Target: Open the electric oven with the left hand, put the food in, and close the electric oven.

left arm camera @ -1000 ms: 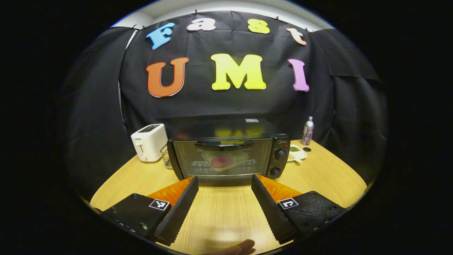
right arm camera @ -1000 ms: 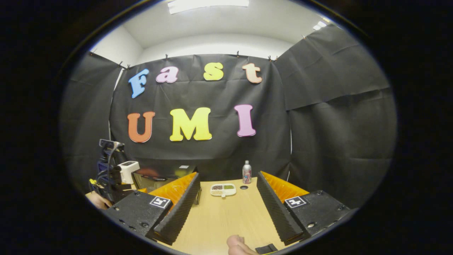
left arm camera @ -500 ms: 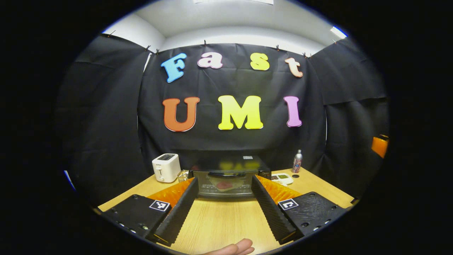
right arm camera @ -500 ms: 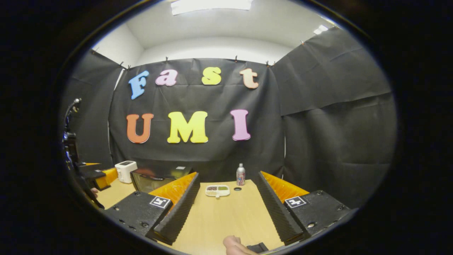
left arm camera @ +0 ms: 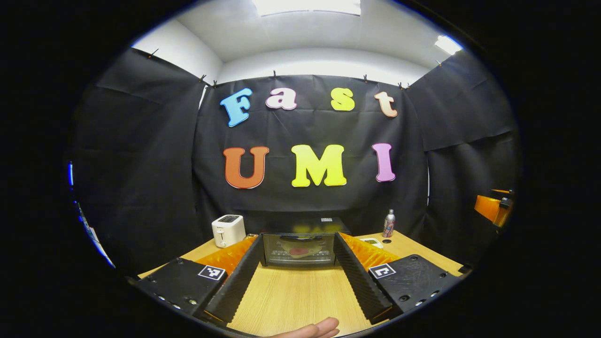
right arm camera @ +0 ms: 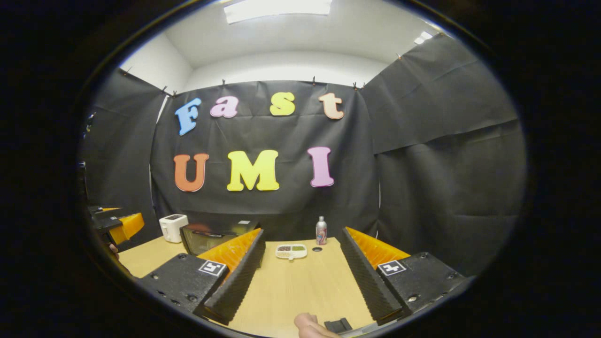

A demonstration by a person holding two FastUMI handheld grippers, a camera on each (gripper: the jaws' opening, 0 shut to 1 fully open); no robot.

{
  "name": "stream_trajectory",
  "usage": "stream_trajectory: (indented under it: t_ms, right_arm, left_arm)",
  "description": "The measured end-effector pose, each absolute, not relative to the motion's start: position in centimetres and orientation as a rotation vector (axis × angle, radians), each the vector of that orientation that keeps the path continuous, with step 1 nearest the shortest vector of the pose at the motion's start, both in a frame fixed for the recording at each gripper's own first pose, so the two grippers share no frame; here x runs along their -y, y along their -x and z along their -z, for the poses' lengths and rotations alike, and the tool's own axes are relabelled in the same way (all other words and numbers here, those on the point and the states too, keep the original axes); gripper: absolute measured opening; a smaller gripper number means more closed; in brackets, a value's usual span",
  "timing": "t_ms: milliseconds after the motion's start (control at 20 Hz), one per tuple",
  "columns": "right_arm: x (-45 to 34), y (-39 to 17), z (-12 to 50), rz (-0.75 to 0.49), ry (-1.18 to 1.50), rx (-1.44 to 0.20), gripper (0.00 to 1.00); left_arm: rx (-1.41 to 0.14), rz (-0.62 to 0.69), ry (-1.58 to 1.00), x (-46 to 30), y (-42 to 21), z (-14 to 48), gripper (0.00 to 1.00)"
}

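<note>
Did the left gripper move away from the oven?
Yes. The left gripper has backed away from the oven and tilted upward: the oven looks much smaller and sits lower between its fingers, with more ceiling showing above.

Left gripper view: low over the wooden table, facing the back wall head-on, the electric oven centred between its own fingers, well back. Right gripper view: similar height, set to the right, facing the same wall; oven off to the left, divided dish and bottle ahead. Shared: oven, white toaster, bottle, table. The object at the far left edge is probably the left gripper.
</note>
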State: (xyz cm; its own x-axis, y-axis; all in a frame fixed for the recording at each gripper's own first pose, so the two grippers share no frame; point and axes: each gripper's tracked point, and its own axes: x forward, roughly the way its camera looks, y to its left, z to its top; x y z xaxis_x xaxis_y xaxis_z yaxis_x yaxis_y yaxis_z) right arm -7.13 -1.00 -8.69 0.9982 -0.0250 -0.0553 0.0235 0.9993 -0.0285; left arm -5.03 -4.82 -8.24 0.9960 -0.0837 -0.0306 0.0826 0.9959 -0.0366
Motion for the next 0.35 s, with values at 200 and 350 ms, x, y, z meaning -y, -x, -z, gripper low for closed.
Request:
stream_trajectory:
  t_ms: [200, 350]
  right_arm:
    - [1.24, 7.37, 8.94, 0.02, 0.011, -0.061, 1.0]
    - [1.94, 7.14, 9.24, 0.028, -0.012, -0.066, 1.0]
  left_arm:
    - [-0.038, 0.106, 0.039, 5.46, 5.46, 8.34, 0.95]
    - [-0.05, 0.11, 0.043, 5.48, 5.21, 8.96, 0.95]
